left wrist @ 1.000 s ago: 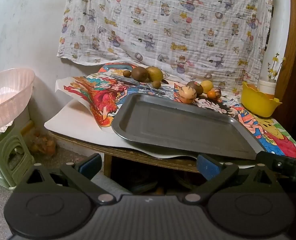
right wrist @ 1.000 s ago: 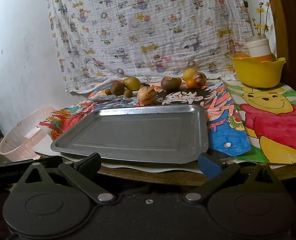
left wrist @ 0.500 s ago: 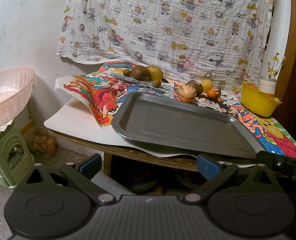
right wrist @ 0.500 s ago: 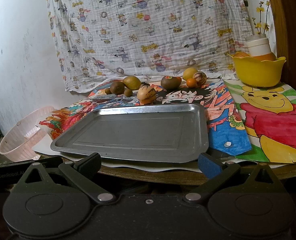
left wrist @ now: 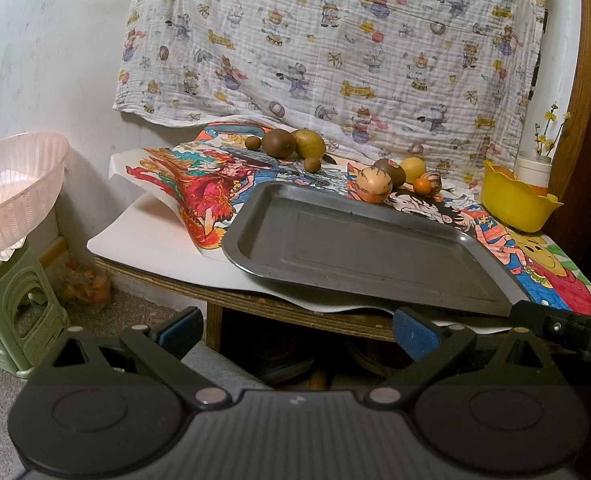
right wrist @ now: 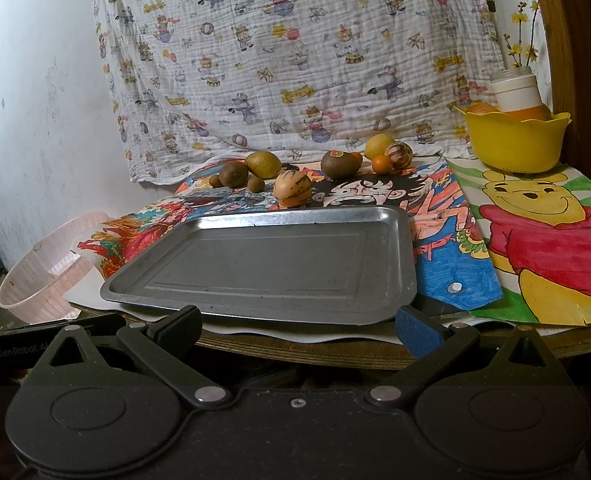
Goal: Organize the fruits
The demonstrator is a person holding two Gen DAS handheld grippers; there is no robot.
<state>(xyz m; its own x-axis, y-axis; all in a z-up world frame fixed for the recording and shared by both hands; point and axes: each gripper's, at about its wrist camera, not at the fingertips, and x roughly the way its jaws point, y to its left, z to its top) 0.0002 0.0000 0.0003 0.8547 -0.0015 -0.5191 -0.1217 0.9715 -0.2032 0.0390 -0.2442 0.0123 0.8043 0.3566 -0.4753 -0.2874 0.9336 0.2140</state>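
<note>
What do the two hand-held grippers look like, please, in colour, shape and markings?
Both are matte black. The left hand-held gripper and the right hand-held gripper each show two round discs, angled linkage arms with silver rivets, and blue-padded fingers. White lettering marks the left one's side.

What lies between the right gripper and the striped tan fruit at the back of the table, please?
In the right wrist view, the metal tray, with nothing on it, fills the stretch between the open right gripper and the striped tan fruit.

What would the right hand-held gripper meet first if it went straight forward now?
Probably the near rim of the metal tray. The right hand-held gripper is open, just short of the table edge. Its height against the rim is unclear.
</note>
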